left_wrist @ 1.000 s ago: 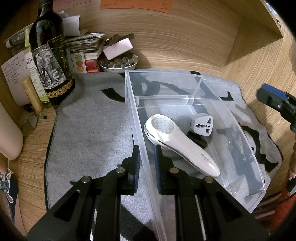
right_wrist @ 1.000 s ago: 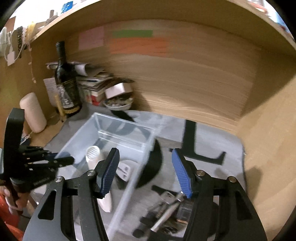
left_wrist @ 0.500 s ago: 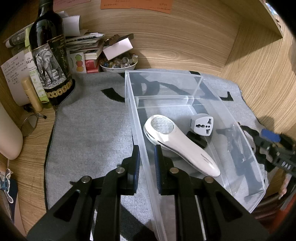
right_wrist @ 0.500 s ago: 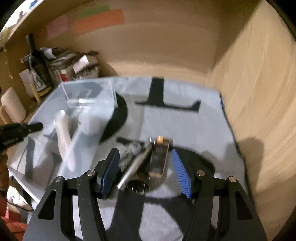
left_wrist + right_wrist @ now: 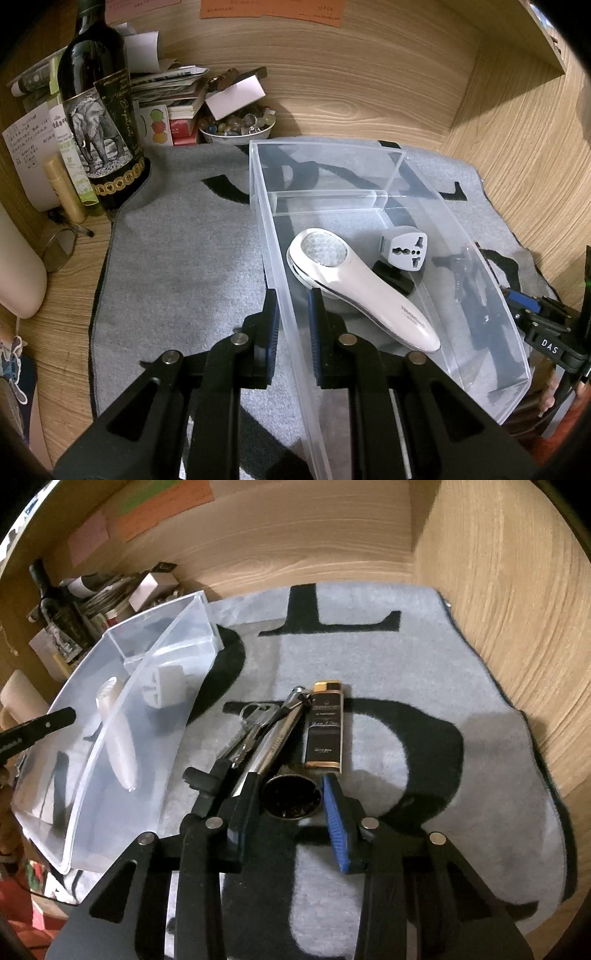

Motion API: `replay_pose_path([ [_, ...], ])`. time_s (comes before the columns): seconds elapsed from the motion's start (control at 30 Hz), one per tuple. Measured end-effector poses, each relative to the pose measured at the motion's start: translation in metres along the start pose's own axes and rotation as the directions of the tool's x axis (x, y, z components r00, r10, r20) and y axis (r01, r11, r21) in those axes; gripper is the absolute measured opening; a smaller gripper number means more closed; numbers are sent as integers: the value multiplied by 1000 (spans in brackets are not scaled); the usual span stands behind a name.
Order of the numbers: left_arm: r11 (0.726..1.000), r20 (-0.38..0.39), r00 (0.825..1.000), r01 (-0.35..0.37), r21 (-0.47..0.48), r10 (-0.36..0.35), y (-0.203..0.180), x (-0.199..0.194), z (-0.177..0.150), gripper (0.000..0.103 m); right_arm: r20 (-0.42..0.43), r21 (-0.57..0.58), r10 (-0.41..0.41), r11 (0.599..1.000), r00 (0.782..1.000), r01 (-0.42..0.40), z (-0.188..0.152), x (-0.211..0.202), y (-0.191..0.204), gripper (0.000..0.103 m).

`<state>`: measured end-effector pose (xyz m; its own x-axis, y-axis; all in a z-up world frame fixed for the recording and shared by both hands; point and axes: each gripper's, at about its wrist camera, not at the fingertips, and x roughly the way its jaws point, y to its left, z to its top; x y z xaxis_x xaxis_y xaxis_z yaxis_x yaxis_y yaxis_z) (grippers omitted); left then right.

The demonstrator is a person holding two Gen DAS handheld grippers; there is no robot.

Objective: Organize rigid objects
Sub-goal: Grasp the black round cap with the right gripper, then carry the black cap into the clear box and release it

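A clear plastic bin (image 5: 369,206) lies on a grey mat. My left gripper (image 5: 291,325) is shut on the bin's left wall. Inside lie a white handheld device (image 5: 362,291) and a white plug adapter (image 5: 406,251). In the right wrist view the bin (image 5: 122,716) is at the left. My right gripper (image 5: 290,801) is open, low over a silver flashlight (image 5: 280,746), its fingers either side of the dark lens end. Keys (image 5: 251,723) lie left of it, a black and gold lighter (image 5: 325,731) to its right.
A wine bottle (image 5: 99,110), stacked papers (image 5: 166,88) and a bowl of small stones (image 5: 240,125) stand at the back left. Wooden walls close the back and the right side (image 5: 517,627). The grey mat (image 5: 424,664) has large black letters.
My right gripper has swung from above the bin down to the mat and now straddles the flashlight's lens end. My left gripper has stayed shut on the bin wall.
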<state>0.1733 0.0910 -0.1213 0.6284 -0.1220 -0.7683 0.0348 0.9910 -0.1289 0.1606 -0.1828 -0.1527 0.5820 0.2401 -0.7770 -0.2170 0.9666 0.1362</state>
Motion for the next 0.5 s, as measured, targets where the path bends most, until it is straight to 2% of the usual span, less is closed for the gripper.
replay_pose_path([
  [0.3,1000,0,1000,-1,1,1,0,0,0,14,80,-36,-11,999,997,14,13,-25,9,31],
  [0.5,1000,-1,1000,0,1,0,0,0,0,14,158,-84,19,996,987,-5,31,-41,27,31],
])
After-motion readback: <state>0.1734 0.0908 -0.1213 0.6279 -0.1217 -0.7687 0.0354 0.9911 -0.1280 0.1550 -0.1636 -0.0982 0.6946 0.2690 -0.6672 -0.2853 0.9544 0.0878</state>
